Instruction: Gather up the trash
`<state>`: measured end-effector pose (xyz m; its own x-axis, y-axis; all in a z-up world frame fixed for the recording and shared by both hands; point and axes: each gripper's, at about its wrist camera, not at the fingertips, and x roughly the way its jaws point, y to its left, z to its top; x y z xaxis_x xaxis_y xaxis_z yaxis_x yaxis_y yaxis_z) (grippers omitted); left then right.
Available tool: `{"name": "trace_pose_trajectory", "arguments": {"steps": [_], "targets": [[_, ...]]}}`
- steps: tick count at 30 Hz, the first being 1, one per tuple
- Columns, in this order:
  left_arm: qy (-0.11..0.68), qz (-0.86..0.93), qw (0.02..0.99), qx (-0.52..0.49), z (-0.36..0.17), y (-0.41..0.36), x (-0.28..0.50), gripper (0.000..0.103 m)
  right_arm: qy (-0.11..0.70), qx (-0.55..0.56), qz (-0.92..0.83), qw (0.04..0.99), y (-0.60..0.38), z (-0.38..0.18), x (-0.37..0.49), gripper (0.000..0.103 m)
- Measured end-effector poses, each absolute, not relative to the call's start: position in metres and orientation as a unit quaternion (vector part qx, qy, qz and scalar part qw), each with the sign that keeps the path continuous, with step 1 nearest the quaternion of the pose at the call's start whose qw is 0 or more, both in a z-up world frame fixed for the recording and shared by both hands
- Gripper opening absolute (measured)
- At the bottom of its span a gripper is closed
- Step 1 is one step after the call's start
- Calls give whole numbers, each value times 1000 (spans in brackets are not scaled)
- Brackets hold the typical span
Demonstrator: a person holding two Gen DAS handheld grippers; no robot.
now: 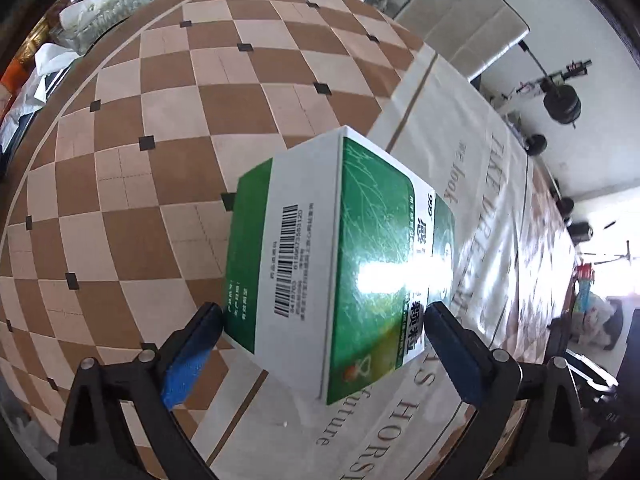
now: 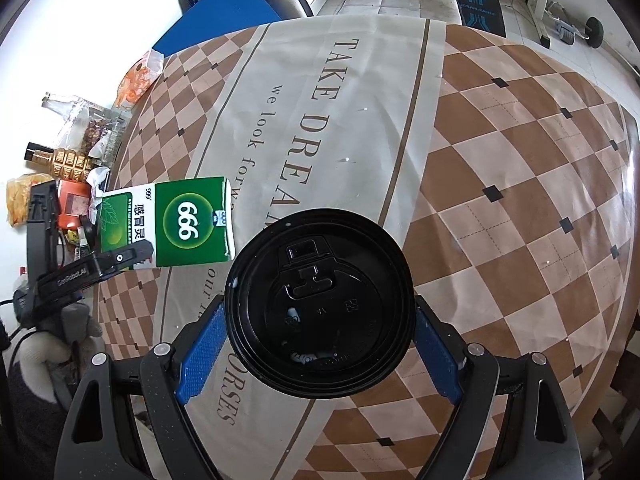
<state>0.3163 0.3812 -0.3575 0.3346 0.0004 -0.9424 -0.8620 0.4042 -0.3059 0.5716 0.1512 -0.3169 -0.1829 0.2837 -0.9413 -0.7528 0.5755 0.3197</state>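
Note:
My left gripper [image 1: 324,316] is shut on a green and white medicine box [image 1: 340,256] and holds it tilted above the table. The same box [image 2: 176,224] shows at the left of the right wrist view, with the left gripper's finger [image 2: 120,258] on it. My right gripper [image 2: 320,332] is shut on a cup with a black plastic lid [image 2: 320,300]; the lid faces the camera and hides the cup body. Both blue pads press the lid's sides.
The round table [image 2: 500,160] has a brown checked cloth with a cream printed band [image 2: 320,100]. Bags, bottles and snack packets [image 2: 80,148] crowd its left edge. A white chair [image 1: 460,12] and dumbbells [image 1: 560,104] stand beyond the table.

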Motion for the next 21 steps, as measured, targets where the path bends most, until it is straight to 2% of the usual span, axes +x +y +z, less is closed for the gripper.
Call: {"name": "trace_pose_trajectory", "arguments": {"steps": [4, 6, 8, 9, 10, 11, 13, 14, 15, 16, 17, 18, 21], "targets": [[478, 304, 708, -422, -347, 372, 323, 87, 642, -187, 418, 615, 149, -321, 576, 89], [474, 307, 722, -399, -333, 368, 328, 67, 645, -188, 414, 614, 148, -325, 579, 89], [472, 303, 728, -394, -323, 368, 330, 53, 647, -189, 411, 614, 147, -329, 580, 89], [473, 300, 730, -393, -320, 368, 330, 47, 647, -190, 410, 614, 148, -330, 580, 89], [478, 295, 729, -391, -319, 367, 332, 47, 648, -190, 410, 613, 148, -331, 579, 89], [483, 290, 728, -391, -321, 367, 333, 47, 647, -192, 410, 613, 148, -332, 579, 89], [480, 288, 727, -397, -325, 370, 332, 54, 647, -193, 409, 613, 147, -332, 579, 89], [483, 284, 717, -415, -333, 375, 330, 64, 647, -193, 409, 614, 147, -333, 579, 89], [488, 284, 709, -424, -342, 379, 330, 79, 646, -195, 408, 615, 147, -333, 579, 89], [486, 282, 707, -430, -348, 381, 329, 86, 646, -195, 406, 616, 147, -333, 579, 89], [482, 273, 704, -445, -358, 382, 329, 99, 648, -194, 403, 616, 147, -334, 580, 89], [477, 257, 699, -467, -369, 384, 329, 103, 651, -192, 402, 615, 146, -336, 581, 89], [442, 260, 708, -486, -373, 386, 326, 103, 652, -193, 399, 615, 146, -339, 583, 89]]}}
